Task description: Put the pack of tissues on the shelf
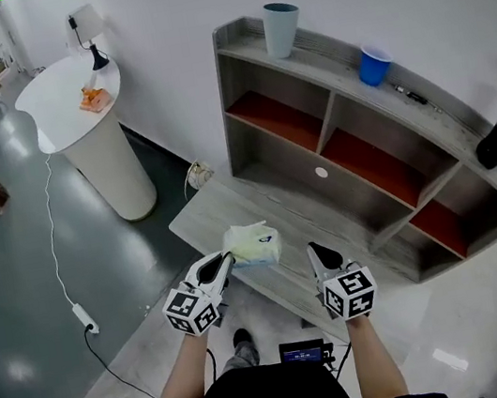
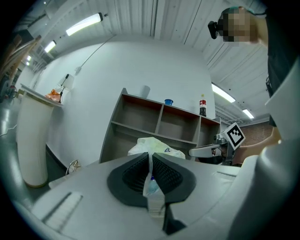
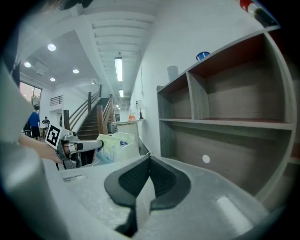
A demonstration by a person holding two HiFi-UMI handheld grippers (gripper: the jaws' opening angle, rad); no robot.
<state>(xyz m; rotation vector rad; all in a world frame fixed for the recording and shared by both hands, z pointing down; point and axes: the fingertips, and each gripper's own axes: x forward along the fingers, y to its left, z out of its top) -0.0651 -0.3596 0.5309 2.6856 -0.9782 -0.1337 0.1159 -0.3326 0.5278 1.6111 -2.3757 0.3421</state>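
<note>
Head view: I see my left gripper (image 1: 225, 262) pinching the pack of tissues (image 1: 253, 244) by its near edge. The pack hangs in front of the grey shelf unit (image 1: 252, 48), over its low front board. The right gripper (image 1: 316, 251) is just beside it, apart from the pack. A blue cup (image 1: 373, 64) stands on the top board.

Left gripper view: the jaws are narrowed onto a thin fold of the pack's wrapper (image 2: 151, 180), and the pack (image 2: 157, 146) bulges just beyond the tips. The right gripper (image 2: 193, 152) shows at the right.

Right gripper view: my right gripper's (image 3: 149, 156) jaws are pressed together with nothing between them. The pack (image 3: 115, 145) shows at the left, in front of the open compartments (image 3: 229, 101).
</note>
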